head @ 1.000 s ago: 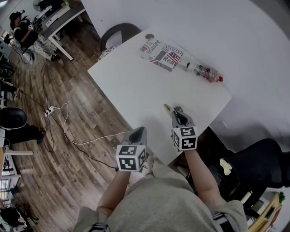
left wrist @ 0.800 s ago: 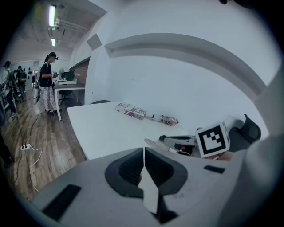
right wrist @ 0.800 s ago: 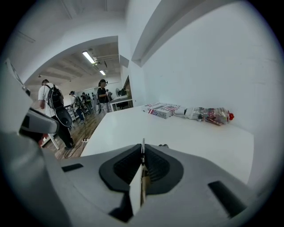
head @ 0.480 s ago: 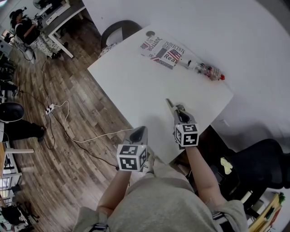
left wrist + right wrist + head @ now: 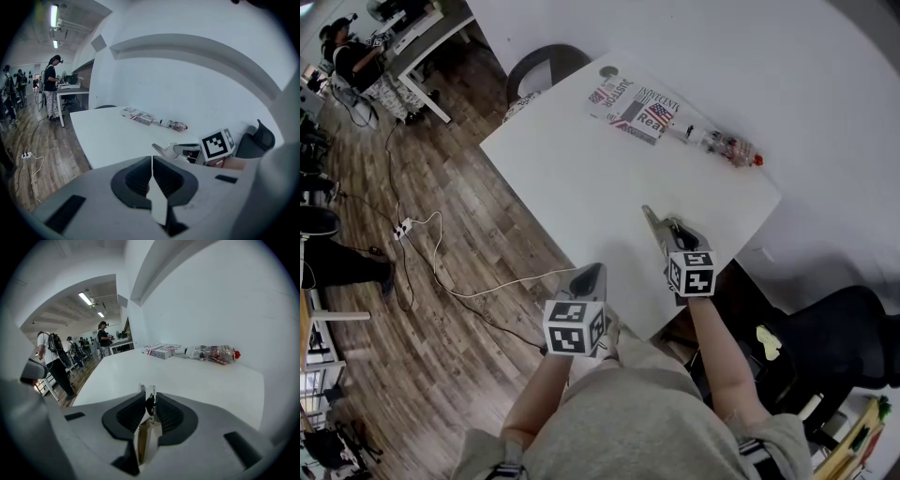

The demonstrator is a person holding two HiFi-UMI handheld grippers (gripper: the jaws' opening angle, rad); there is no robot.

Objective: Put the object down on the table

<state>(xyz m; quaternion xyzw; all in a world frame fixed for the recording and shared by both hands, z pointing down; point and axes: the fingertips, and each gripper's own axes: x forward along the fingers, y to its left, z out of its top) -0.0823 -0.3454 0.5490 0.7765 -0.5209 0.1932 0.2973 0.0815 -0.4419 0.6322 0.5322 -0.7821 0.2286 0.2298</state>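
**Metal tool could topple or slide as the grip loosens**

I am watching the right hand-held gripper (image 5: 149,398), whose jaws have just been opening. They are now standing slightly apart, with the metal tool (image 5: 148,437) edge-on between the pads. The pads are no longer looking clamped on it. From the head view, the tool's pointed end is reaching forward and down to the white worktop (image 5: 581,178). I cannot tell whether that end is actually touching the surface.

The main risk I am seeing is a release at a slant. If the tip is hanging short of the surface, the tool could drop, bounce and skid. This spot is near the worktop's front edge, so a skid toward me could send it to the floor. The tool could also catch on a pad and get dragged when I pull away.

My right hand is aiming its hand-held gripper forward and sloping downward over the near right part of the worktop. The left hand-held gripper (image 5: 152,171) is pointing down at a similar slope by the front edge, with its jaws pressed together and nothing in them.
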